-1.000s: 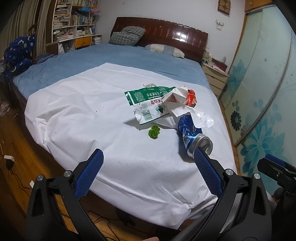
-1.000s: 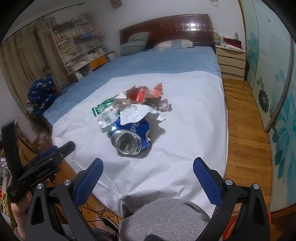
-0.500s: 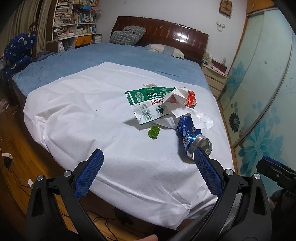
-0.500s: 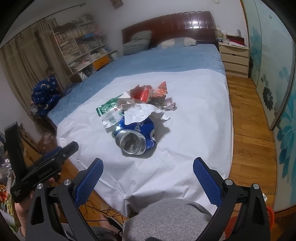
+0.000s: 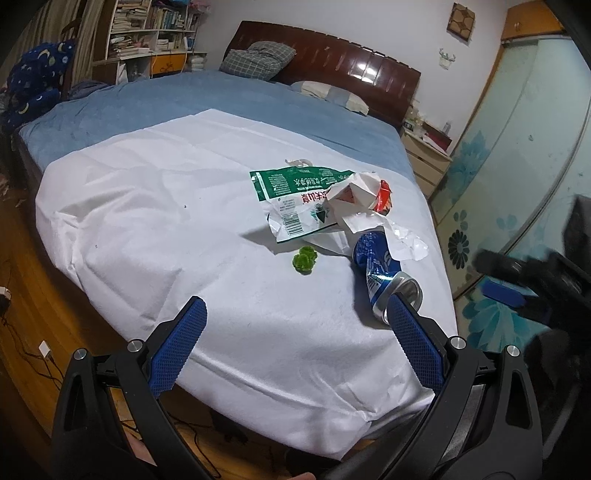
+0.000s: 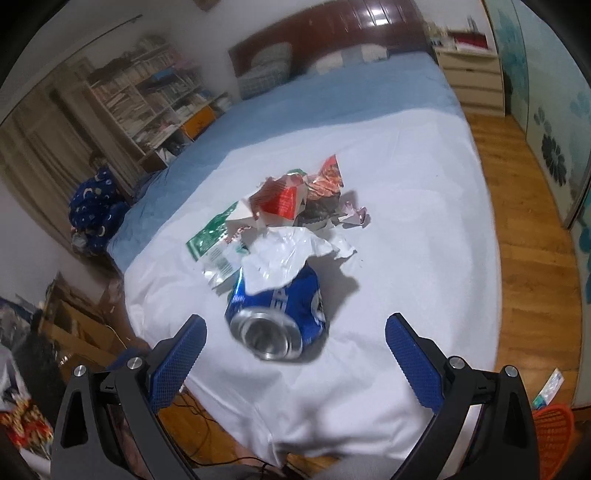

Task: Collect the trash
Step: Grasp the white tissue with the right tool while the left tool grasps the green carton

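A crushed blue soda can (image 6: 277, 320) lies on its side on the white sheet (image 6: 413, 229), its open end toward my right gripper (image 6: 295, 328). That gripper is open and empty, just short of the can. A torn white wrapper (image 6: 291, 251) drapes over the can. Behind lie green-and-white packaging (image 5: 295, 199), a red-and-white carton (image 6: 280, 197) and crumpled paper. A small green scrap (image 5: 304, 259) lies left of the can (image 5: 384, 273) in the left wrist view. My left gripper (image 5: 295, 325) is open and empty over the bed's near edge.
The bed has a blue cover (image 5: 184, 107), pillows and a dark headboard (image 5: 332, 59). A bookshelf (image 5: 147, 33) stands at the left, a nightstand (image 6: 469, 77) and sliding glass doors (image 5: 517, 166) at the right. An orange basket (image 6: 554, 439) sits on the wood floor.
My right gripper has moved forward and down toward the blue can, which now looms larger between its fingers. My left gripper has shifted only slightly. The trash has not moved.
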Available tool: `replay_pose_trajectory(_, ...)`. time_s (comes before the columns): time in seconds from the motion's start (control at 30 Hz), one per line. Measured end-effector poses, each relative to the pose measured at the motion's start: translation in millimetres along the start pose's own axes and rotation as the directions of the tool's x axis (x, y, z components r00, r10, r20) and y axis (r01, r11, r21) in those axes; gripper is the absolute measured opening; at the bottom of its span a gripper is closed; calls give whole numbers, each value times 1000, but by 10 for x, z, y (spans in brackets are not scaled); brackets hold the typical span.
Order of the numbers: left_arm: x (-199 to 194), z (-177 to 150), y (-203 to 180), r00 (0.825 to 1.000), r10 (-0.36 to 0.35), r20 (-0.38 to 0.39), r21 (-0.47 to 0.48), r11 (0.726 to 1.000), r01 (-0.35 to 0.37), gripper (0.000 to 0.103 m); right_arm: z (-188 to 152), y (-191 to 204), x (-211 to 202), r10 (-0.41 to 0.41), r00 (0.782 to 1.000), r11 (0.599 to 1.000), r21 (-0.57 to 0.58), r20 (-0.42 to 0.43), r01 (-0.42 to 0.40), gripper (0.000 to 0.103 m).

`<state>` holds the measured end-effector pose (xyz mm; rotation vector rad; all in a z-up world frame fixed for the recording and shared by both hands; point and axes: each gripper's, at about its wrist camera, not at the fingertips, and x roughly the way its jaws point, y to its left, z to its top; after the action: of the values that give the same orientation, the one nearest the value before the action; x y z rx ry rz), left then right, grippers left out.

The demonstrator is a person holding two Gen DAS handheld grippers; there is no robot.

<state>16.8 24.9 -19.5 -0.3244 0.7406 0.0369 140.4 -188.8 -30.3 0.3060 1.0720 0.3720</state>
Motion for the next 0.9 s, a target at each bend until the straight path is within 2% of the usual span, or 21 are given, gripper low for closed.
replay_pose_trajectory(0.23,76,58,8,1000,-7,-8,-7,1000,7,97,272,2,494,-39,998,998,40,-49,40,91)
replay_pose_trajectory(0.37,126,79,52,1000,-15,-14,-22,1000,15,97,453,-56,886,-69,993,994,78,-93,76,83)
replay_pose_trajectory(0.4,147,90,66,1000,-22,-15,-25,999,21,97,477,-74,998,-73,991,992,90,-116,83,72)
replay_pose_trajectory(0.47,189,109,101,1000,-26,-17,-36,999,25,97,488,-119,1159,-48,987,991,116,-150,66,61)
replay_pose_trajectory(0.53,241,130,143,999,-31,-22,-53,998,30,97,512,-112,1265,-18,989,993,117,-144,35,51)
replay_pose_trajectory(0.6,289,159,174,999,-38,-27,-71,997,36,97,519,-78,1295,-20,992,995,93,-124,32,32)
replay_pose_trajectory(0.67,356,193,193,999,-35,-33,-80,996,33,97,511,-64,1316,15,993,996,89,-118,-5,23)
replay_pose_trajectory(0.77,490,264,224,999,-28,-44,-96,995,23,97,516,-53,1234,65,995,994,93,-76,-58,15)
replay_pose_trajectory(0.9,757,406,334,997,-56,-60,-158,986,46,97,489,106,988,121,993,992,39,-1,-121,8)
